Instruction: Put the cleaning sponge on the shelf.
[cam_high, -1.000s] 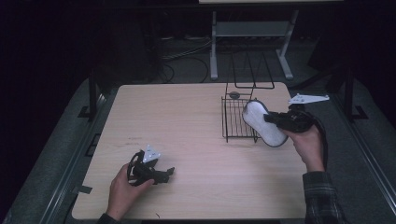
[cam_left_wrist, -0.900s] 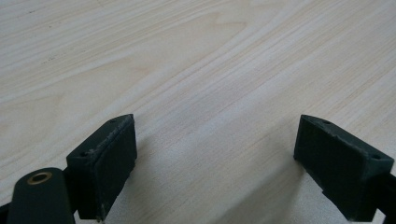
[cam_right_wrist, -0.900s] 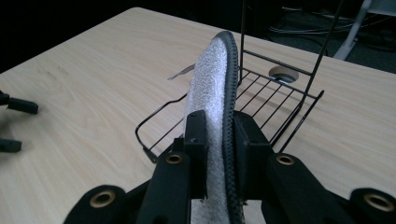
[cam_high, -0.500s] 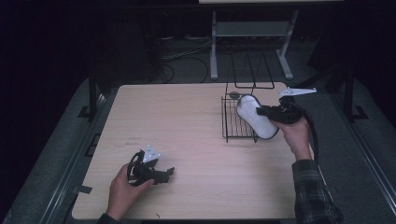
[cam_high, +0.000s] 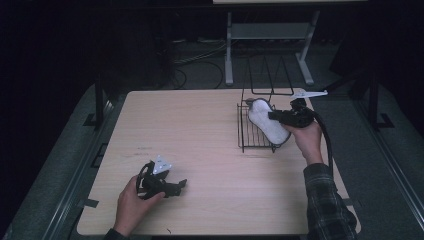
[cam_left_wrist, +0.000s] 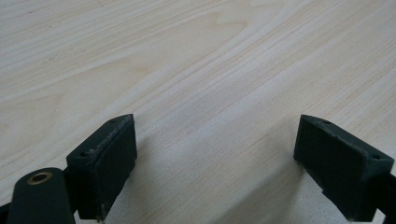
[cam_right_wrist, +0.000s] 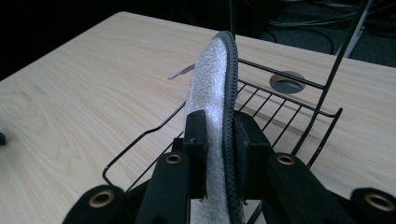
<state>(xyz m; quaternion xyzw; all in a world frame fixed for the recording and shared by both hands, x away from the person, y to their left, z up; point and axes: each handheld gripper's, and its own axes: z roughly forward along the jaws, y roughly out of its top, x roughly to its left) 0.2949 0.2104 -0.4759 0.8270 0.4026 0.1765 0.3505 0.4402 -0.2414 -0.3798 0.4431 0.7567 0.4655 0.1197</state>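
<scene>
Now we have the right tool (cam_high: 274, 116) clamped on the white slipper (cam_high: 266, 122), pads pinching its sole edge-on, directly over the black wire rack (cam_high: 245, 137) at the desk's (cam_high: 200, 125) far right. From above, the slipper's long axis runs diagonally, one end toward the rack's far left corner, the other near our right hand (cam_high: 306, 140). Lowering it along the rack looks like the next move. Our left tool (cam_left_wrist: 215, 154) rests open and empty on the near left, well apart.

1. Left gripper (cam_high: 172, 186) lay low near table's front-left edge, held in left hand (cam_high: 131, 207), jaws wide apart w/ nothing between.
2. Right gripper (cam_right_wrist: 219, 140) was raised at the far right, held in right hand (cam_high: 307, 140), jaws clamped.
</scene>
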